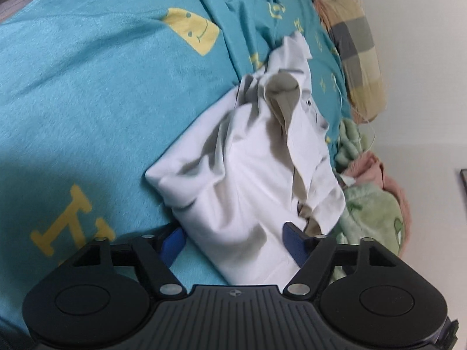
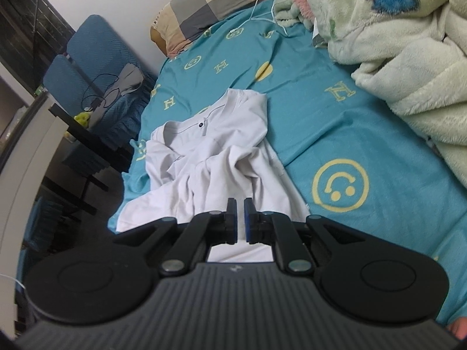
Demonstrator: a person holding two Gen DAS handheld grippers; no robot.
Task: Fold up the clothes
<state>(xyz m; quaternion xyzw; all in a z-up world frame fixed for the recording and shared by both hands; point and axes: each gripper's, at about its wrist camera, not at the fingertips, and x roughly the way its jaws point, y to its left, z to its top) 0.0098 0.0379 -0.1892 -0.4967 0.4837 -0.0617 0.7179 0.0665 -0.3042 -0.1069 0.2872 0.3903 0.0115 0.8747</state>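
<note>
White tee [image 1: 248, 175] bunched btwn left gripper's [image 1: 235, 242] apart jaws; right gripper [image 2: 240, 215] near-together, empty: smooth creases b4 folding.

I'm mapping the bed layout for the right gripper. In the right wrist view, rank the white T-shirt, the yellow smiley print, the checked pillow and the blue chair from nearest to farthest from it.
1. White T-shirt: directly ahead of the right gripper, beneath its jaws.
2. Yellow smiley print: on the sheet, just right.
3. Checked pillow at the bed's head and blue chair off the left edge: both far, too close to call.
</note>
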